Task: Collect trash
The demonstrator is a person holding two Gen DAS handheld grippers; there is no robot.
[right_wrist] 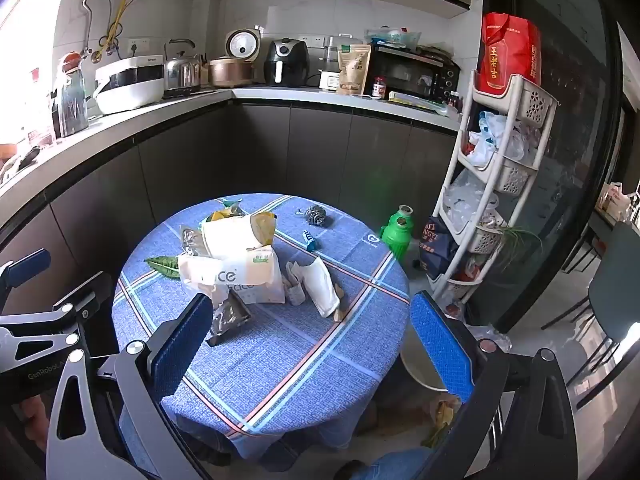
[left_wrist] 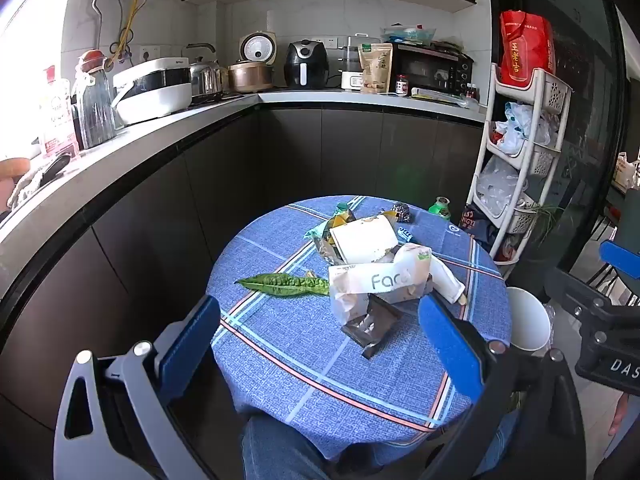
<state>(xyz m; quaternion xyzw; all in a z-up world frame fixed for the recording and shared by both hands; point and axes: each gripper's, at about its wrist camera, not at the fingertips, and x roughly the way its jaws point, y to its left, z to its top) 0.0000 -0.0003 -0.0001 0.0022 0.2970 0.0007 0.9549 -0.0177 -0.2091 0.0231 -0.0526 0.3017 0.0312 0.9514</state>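
Observation:
A pile of trash lies on the round table with a blue checked cloth (left_wrist: 304, 364) (right_wrist: 280, 360): white tissue packs (left_wrist: 380, 280) (right_wrist: 236, 272), a dark foil wrapper (left_wrist: 372, 328) (right_wrist: 228, 316), a green leaf (left_wrist: 284, 283) (right_wrist: 164, 266), a white paper sleeve (right_wrist: 322, 286), a steel scourer (right_wrist: 316, 214) and snack wrappers (left_wrist: 340, 224). My left gripper (left_wrist: 320, 344) is open and empty, above the table's near edge, short of the pile. My right gripper (right_wrist: 312, 344) is open and empty, its left finger beside the foil wrapper. A white bin (left_wrist: 528, 316) (right_wrist: 420, 364) stands at the table's right.
Dark cabinets and a worktop with appliances (left_wrist: 304, 64) curve behind the table. A white basket rack (left_wrist: 516, 152) (right_wrist: 492, 184) stands at the right. A green flask (right_wrist: 398, 232) and a dark bag (right_wrist: 436, 244) sit on the floor. Scraps lie on the floor (right_wrist: 442, 414).

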